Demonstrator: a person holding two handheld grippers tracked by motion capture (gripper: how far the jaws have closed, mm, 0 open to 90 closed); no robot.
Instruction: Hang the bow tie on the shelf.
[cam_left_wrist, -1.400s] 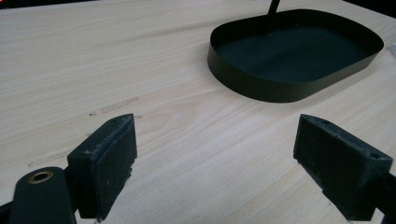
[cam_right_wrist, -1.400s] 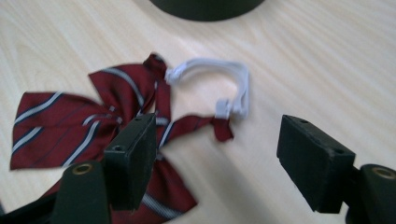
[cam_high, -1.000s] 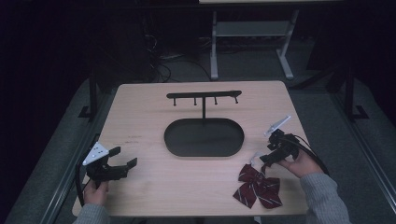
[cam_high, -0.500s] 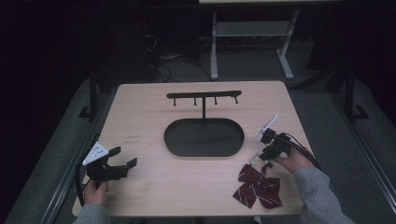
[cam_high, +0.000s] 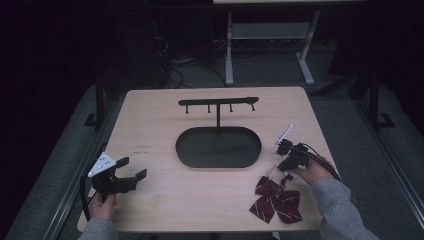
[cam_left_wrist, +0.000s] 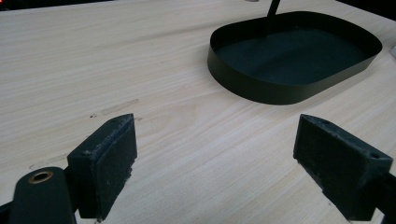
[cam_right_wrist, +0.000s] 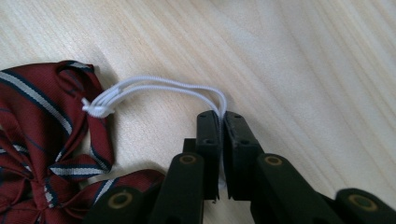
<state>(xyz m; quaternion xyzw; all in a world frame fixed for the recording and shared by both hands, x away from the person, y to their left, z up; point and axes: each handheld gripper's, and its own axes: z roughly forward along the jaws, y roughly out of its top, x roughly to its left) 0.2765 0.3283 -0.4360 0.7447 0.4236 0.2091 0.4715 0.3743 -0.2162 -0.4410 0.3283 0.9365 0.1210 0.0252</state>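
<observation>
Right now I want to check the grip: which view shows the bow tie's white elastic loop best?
The right gripper view: the elastic loop runs from the bow tie into the shut right tongs. The high view shows it as a faint pale line by the tie. The left gripper view faces the black tray.

Light wooden table (cam_high: 160, 125), black oval tray stand with hook bar (cam_high: 218, 147) at centre, striped maroon bow tie (cam_high: 276, 200) near right front edge
</observation>
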